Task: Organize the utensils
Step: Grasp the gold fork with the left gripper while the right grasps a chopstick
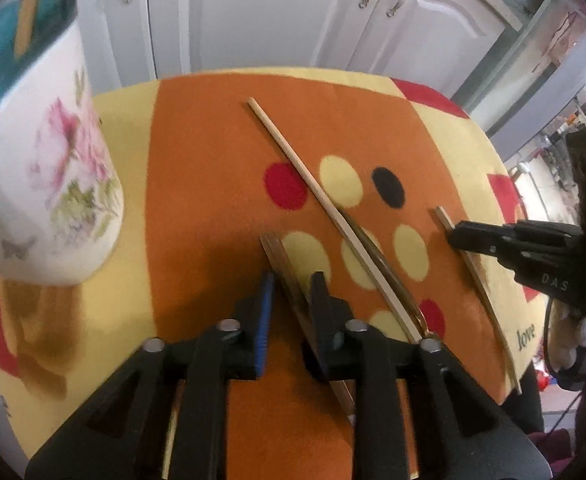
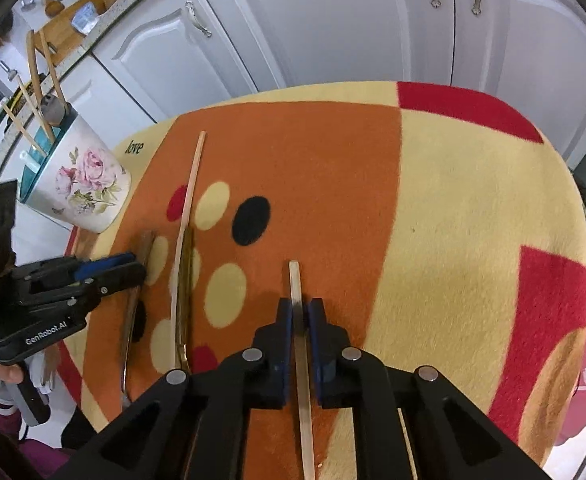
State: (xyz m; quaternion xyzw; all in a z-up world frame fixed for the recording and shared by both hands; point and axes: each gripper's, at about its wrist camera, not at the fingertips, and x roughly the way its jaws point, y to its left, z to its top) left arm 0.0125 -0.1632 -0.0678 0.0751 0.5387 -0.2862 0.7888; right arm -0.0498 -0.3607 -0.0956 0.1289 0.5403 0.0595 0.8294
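I see several sticks already standing in the floral holder [image 2: 81, 184]. My right gripper [image 2: 301, 316] is clamped on a chopstick [image 2: 295, 280] well right of the holder; my left gripper [image 1: 291, 292], jaws half apart, straddles a utensil handle [image 1: 277, 252] nearer it. Two more [image 2: 183, 264] lie between.

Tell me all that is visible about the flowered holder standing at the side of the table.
The flowered holder is a white, ceramic-looking cup printed with pink roses, green leaves and a small grey butterfly. Its inside and rim look teal. It stands upright near the edge of the patterned cloth, apart from both grippers. Several wooden sticks and a grey-ended utensil already lean in it.
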